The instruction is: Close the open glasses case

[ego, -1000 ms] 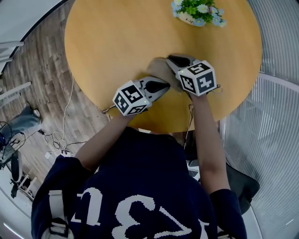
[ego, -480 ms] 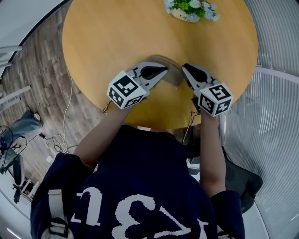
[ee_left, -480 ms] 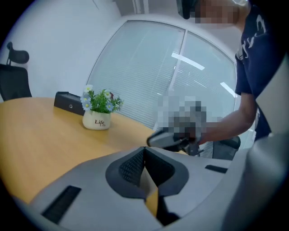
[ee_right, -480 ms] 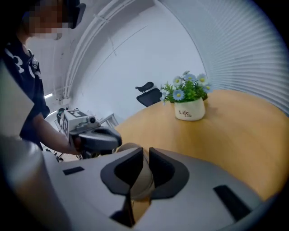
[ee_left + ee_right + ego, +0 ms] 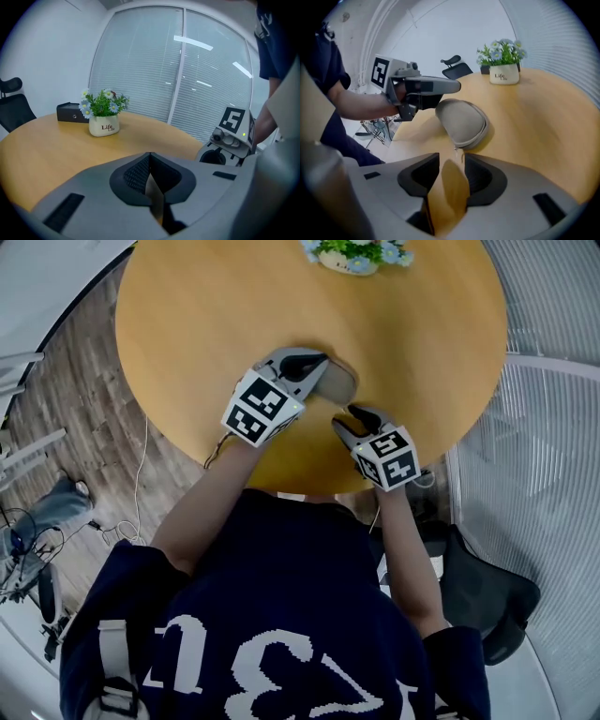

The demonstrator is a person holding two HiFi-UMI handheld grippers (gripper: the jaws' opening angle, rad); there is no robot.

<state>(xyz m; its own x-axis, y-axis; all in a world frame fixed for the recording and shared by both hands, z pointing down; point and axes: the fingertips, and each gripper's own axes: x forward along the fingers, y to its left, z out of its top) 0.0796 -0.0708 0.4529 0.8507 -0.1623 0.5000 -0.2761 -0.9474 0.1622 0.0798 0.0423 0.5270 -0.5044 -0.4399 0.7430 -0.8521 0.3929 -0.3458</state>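
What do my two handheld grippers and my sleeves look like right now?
Both the left gripper and right gripper are grey moulded shells with black textured pads; each carries a white cube printed with black square markers. You wear a navy short-sleeved top with white lettering. The right gripper's jaws are opening, with nothing between them.

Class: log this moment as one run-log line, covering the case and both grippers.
glasses case: closed, on table | left gripper: shut, empty, beside case | right gripper: jaws opening, nothing between
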